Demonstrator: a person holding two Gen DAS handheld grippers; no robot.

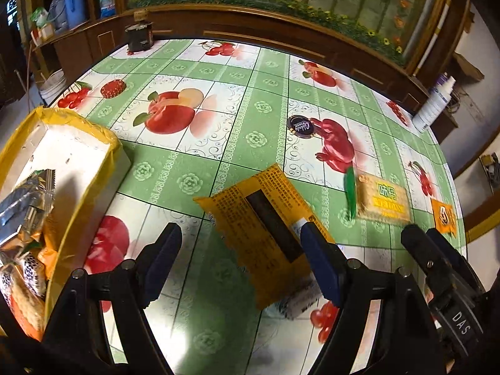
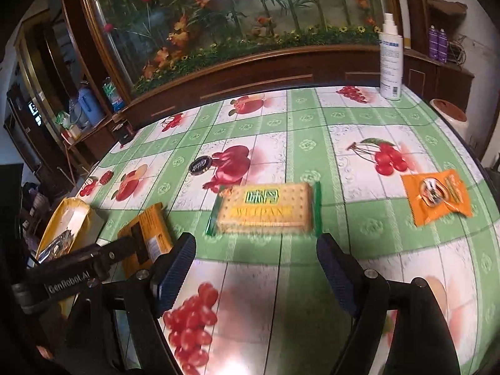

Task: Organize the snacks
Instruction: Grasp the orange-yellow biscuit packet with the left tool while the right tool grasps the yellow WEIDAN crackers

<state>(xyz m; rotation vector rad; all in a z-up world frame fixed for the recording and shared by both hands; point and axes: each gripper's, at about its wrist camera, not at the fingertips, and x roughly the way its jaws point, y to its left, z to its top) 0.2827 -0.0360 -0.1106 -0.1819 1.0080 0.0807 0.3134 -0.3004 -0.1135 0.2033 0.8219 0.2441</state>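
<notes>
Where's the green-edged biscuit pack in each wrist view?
Left wrist: biscuit pack at right, beyond the right hand-held gripper.
Right wrist: biscuit pack centre, just ahead of the open fingers.
Shared landmark: round dark chocolate disc beside the printed red fruit.

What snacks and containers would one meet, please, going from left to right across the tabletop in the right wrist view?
Yellow box → yellow snack packet → round dark chocolate → cracker pack → orange snack packet.
</notes>
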